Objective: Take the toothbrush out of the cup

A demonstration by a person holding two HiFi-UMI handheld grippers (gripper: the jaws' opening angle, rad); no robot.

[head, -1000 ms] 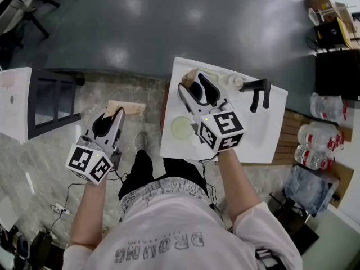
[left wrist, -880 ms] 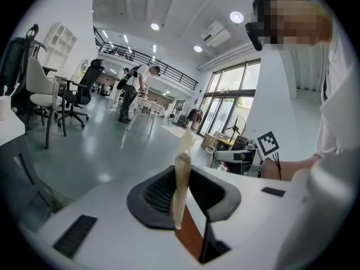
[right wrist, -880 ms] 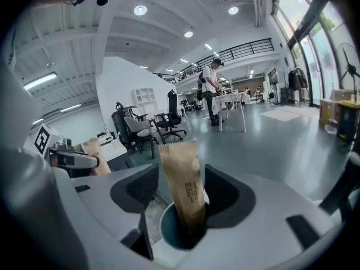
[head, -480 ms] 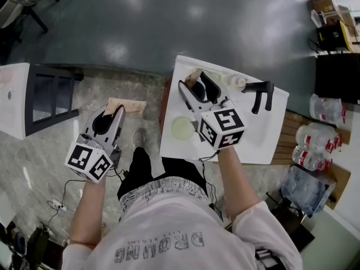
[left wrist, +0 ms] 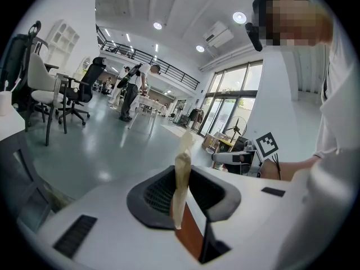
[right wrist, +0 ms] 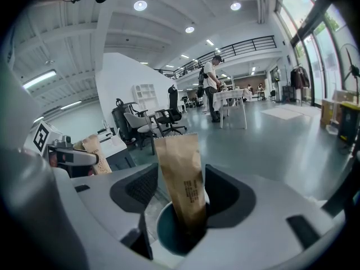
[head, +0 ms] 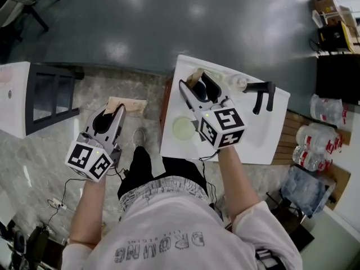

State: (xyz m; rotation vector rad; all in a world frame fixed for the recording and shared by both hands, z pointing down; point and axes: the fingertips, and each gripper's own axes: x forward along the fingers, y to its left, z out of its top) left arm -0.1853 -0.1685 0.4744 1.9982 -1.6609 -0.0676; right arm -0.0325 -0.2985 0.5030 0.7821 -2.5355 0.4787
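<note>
A toothbrush in a brown paper packet (right wrist: 180, 167) stands upright in a teal cup (right wrist: 169, 238). My right gripper (right wrist: 180, 198) is open, with one jaw on each side of the packet and small gaps showing. In the head view this gripper (head: 193, 82) reaches over the white basin (head: 264, 134), and the packet's top (head: 194, 73) shows at its tips. The cup is hidden there. My left gripper (head: 115, 112) hangs over the floor to the left, shut on a second brown paper packet (head: 128, 106). In its own view that packet (left wrist: 181, 151) is seen edge-on between the pads.
A black tap (head: 259, 91) and a white bottle (head: 235, 82) stand at the basin's far side. A pale round cup (head: 182, 127) sits beside the right gripper's body. Water bottles (head: 318, 145) lie at the right, and a dark-framed unit (head: 50, 103) stands at the left.
</note>
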